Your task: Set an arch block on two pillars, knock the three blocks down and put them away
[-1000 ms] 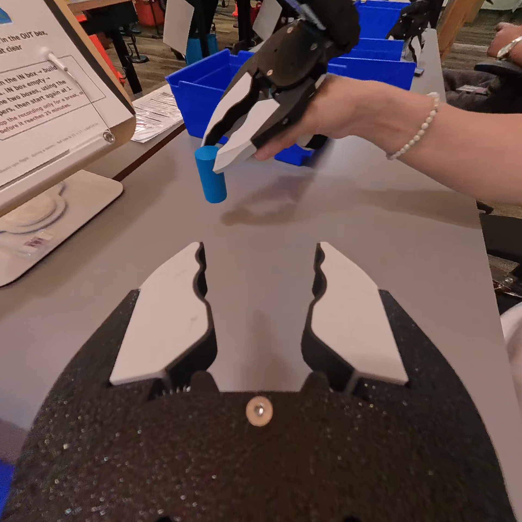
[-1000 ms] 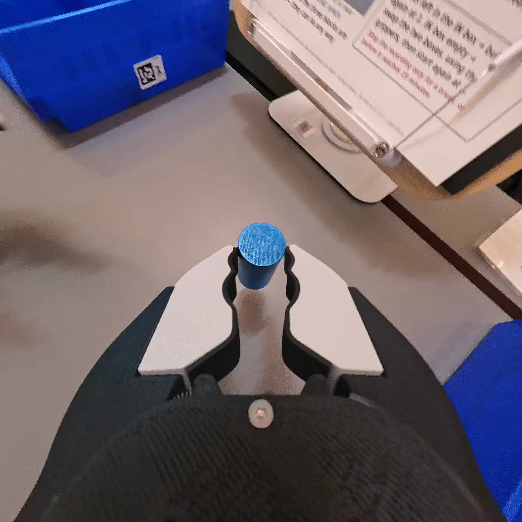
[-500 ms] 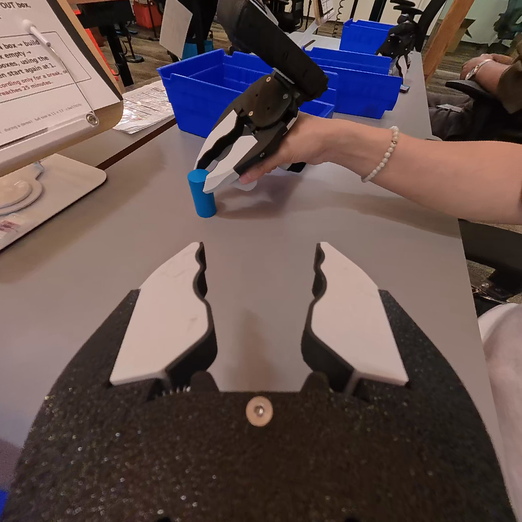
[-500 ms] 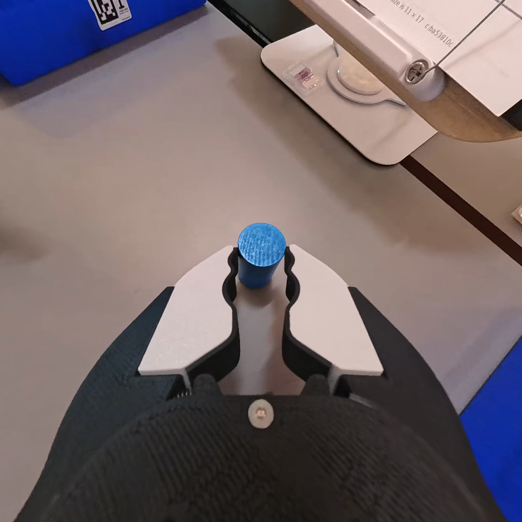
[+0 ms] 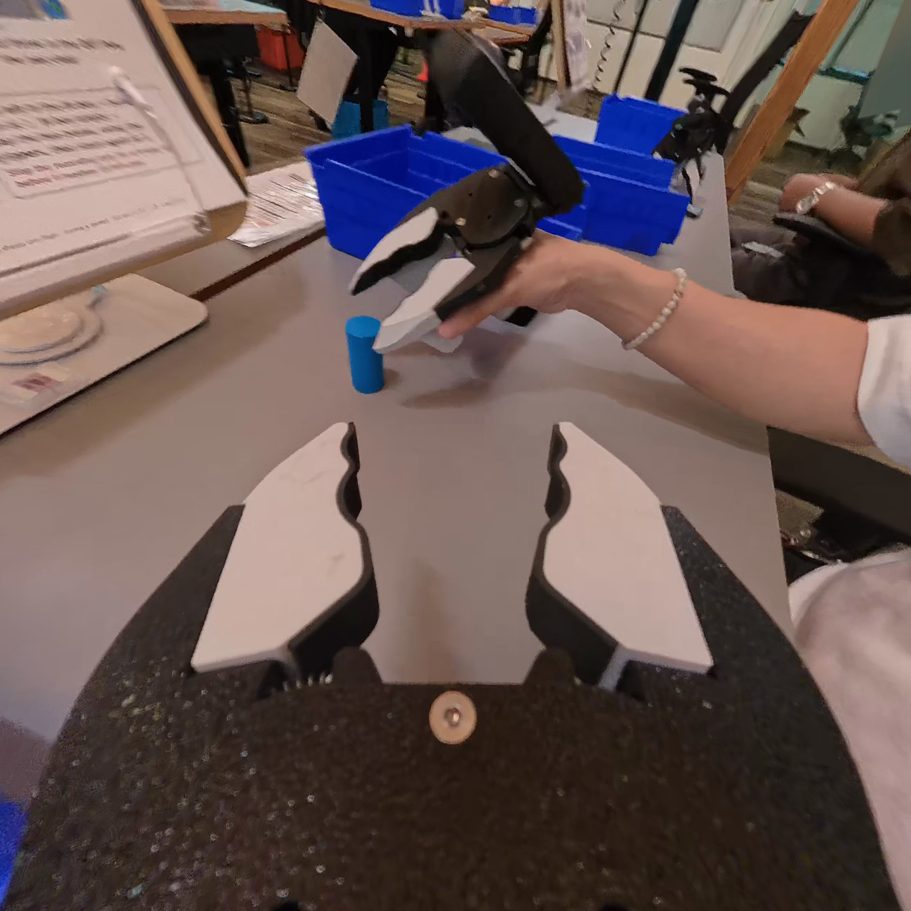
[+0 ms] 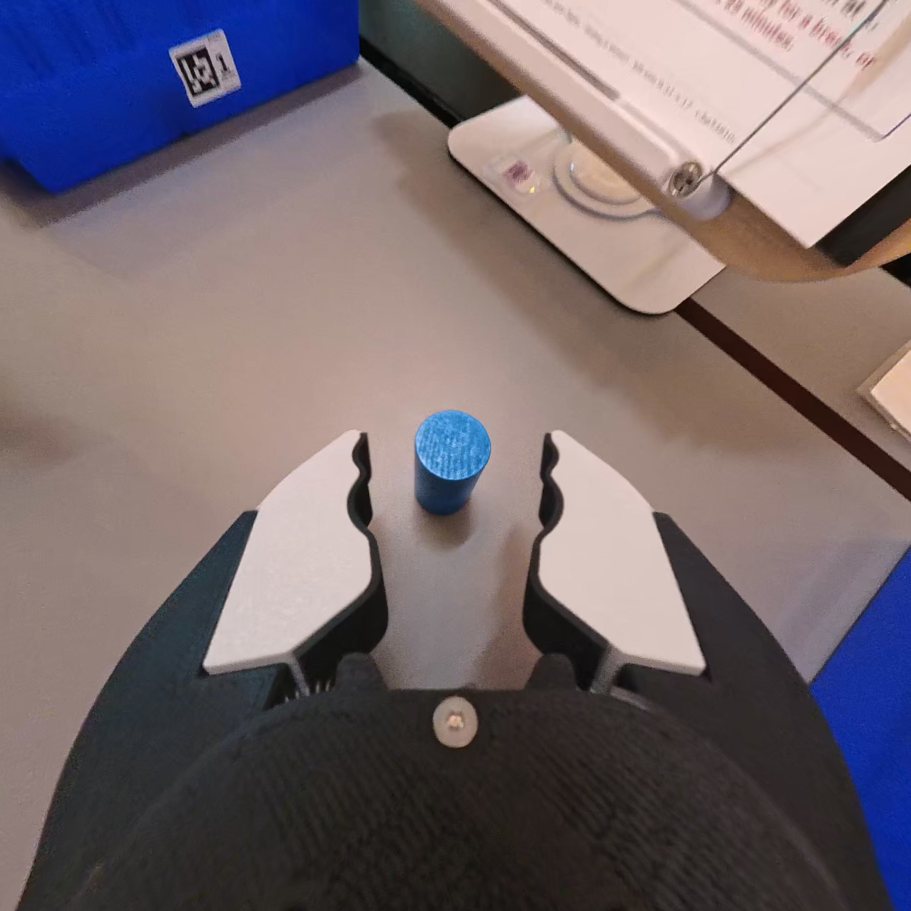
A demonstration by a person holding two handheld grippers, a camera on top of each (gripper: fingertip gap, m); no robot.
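We see the blue cylinder [image 6: 452, 461] upright on the grey surface [image 6: 246, 320], between our right claw's [image 6: 453, 441] parted fingers, untouched. Only the left view shows the blue bins [image 5: 394, 197], contents hidden; our left claw [image 5: 453, 434] gapes over bare surface.

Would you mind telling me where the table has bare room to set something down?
Bare table lies between the left gripper and the blue cylinder, and toward the right edge. It is crowded at the far end by blue bins, at left by the stand base, and around the right gripper.
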